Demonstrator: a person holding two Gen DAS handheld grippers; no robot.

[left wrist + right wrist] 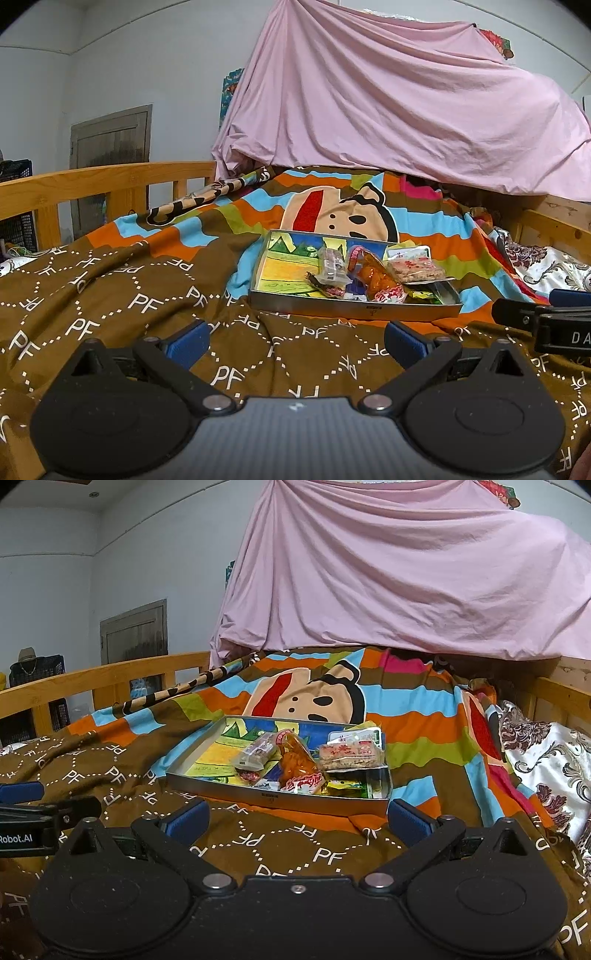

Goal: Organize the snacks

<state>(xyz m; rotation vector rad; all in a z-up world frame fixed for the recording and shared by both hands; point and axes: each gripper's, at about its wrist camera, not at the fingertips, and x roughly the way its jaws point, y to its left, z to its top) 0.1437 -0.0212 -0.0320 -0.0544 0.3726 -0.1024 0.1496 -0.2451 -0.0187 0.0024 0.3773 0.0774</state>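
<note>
A shallow metal tray [354,309] [273,800] with a colourful drawing inside rests on the bedspread ahead of both grippers. Several wrapped snacks are piled in its right half: a clear pack with a brown bar [330,264] [258,753], an orange snack bag [376,277] [297,758], a rice-crisp bar with a red label [417,271] [351,755], and small green and yellow packets [424,294] [343,784]. My left gripper [295,343] is open and empty, short of the tray. My right gripper [297,821] is open and empty, just before the tray's near wall.
The brown "PF" bedspread [147,302] and a striped cartoon blanket [424,716] cover the bed. A wooden rail [92,184] runs along the left. A pink sheet [388,103] drapes behind. A patterned white pillow [546,760] lies at the right. Each gripper shows at the other view's edge [546,321] [37,812].
</note>
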